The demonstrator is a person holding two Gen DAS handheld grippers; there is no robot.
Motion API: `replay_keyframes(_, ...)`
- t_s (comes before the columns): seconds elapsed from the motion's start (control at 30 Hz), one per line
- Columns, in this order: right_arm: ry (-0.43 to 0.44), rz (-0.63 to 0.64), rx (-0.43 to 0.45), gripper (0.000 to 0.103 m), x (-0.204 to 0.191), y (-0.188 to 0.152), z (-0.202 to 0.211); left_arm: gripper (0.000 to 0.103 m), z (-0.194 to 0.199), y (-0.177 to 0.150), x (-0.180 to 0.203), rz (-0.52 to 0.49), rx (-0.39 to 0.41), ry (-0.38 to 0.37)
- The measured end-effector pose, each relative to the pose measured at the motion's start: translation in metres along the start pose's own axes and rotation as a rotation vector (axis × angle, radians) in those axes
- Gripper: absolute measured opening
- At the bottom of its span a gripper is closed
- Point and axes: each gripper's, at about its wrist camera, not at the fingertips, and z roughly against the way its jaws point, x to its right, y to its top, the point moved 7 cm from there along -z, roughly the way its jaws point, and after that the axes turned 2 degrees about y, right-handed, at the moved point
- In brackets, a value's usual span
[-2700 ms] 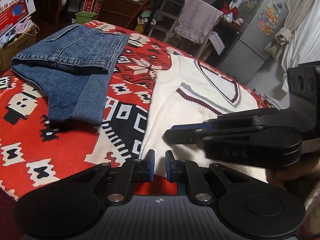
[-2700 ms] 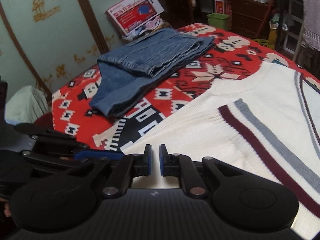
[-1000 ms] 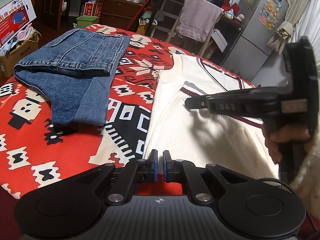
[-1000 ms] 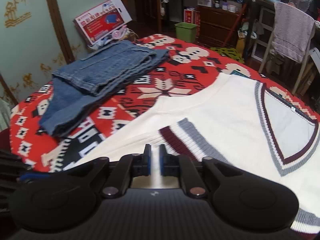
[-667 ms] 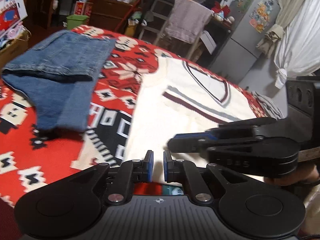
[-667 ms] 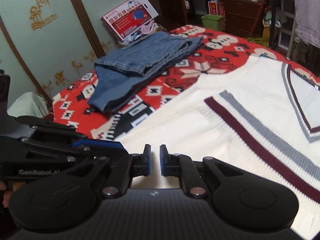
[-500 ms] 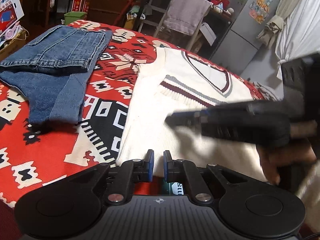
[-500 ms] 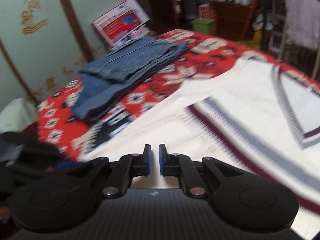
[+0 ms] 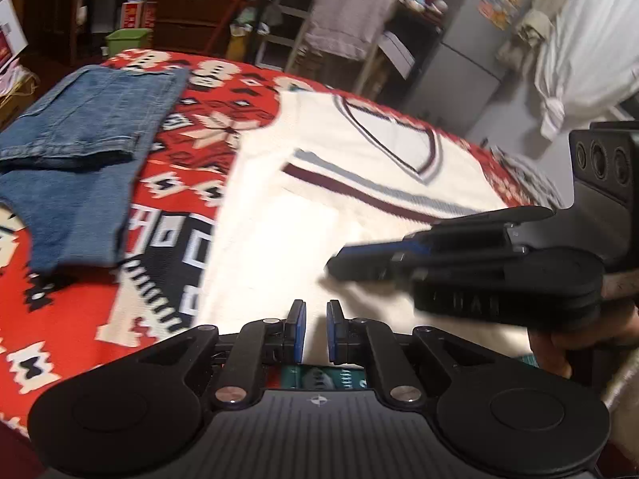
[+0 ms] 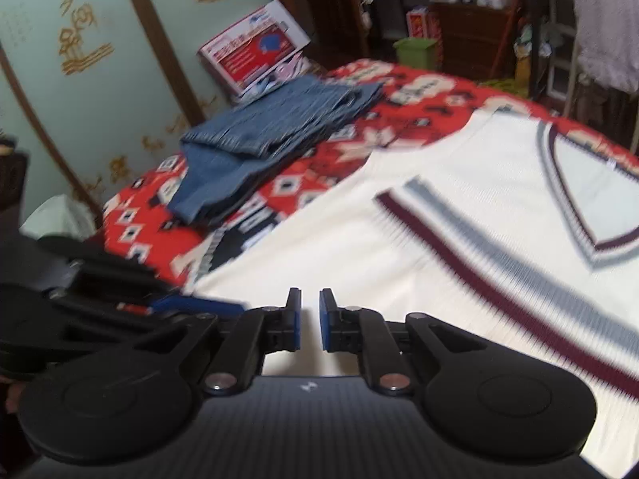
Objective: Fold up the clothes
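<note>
Since half a second ago my left gripper (image 9: 315, 331) has swung rightward, and the right gripper (image 10: 309, 325) now sits at 3 o'clock in its view. Both claws are narrow, holding nothing. The cream V-neck sweater (image 9: 359, 167) lies flat on the red patterned blanket (image 9: 72, 311), maroon-and-grey cuff folded across; folded jeans (image 10: 271, 135) lie at 10 o'clock.

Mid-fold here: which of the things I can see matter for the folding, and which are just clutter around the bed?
For the job:
- white sweater, spread flat
- jeans, already folded, beside it
- left claw and right claw, both slightly open and empty

Just lying about:
- red patterned blanket underneath
- red and white box
- green bin
- towel on chair
- fridge
</note>
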Motion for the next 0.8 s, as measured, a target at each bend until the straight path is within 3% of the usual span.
replay_keyframes(0.13, -0.032, -0.02, 0.018, 0.009, 0.014, 0.002, -0.004, 0.009, 0.0, -0.003, -0.001, -0.003, 0.003, 0.01)
replay_keyframes(0.3, -0.139, -0.06, 0.071, 0.009, 0.05, 0.018, -0.009, 0.009, 0.001, -0.003, 0.0, -0.013, -0.001, 0.027)
replay_keyframes(0.43, -0.077, -0.066, 0.094, 0.012, 0.045, 0.02, 0.008, 0.009, 0.002, -0.002, 0.002, -0.004, -0.008, 0.022)
replay_keyframes(0.57, -0.002, -0.045, 0.041, 0.012, 0.02, -0.002, 0.017, 0.009, 0.003, 0.005, 0.012, 0.0, -0.01, -0.035)
replay_keyframes(0.7, 0.01, -0.036, -0.001, 0.011, 0.012, -0.022, 0.014, 0.009, -0.008, 0.0, 0.022, -0.037, -0.048, -0.04)
replay_keyframes(0.8, -0.001, -0.067, 0.028, 0.009, 0.023, -0.017, 0.013, 0.011, -0.009, -0.003, 0.024, -0.055, -0.046, -0.032)
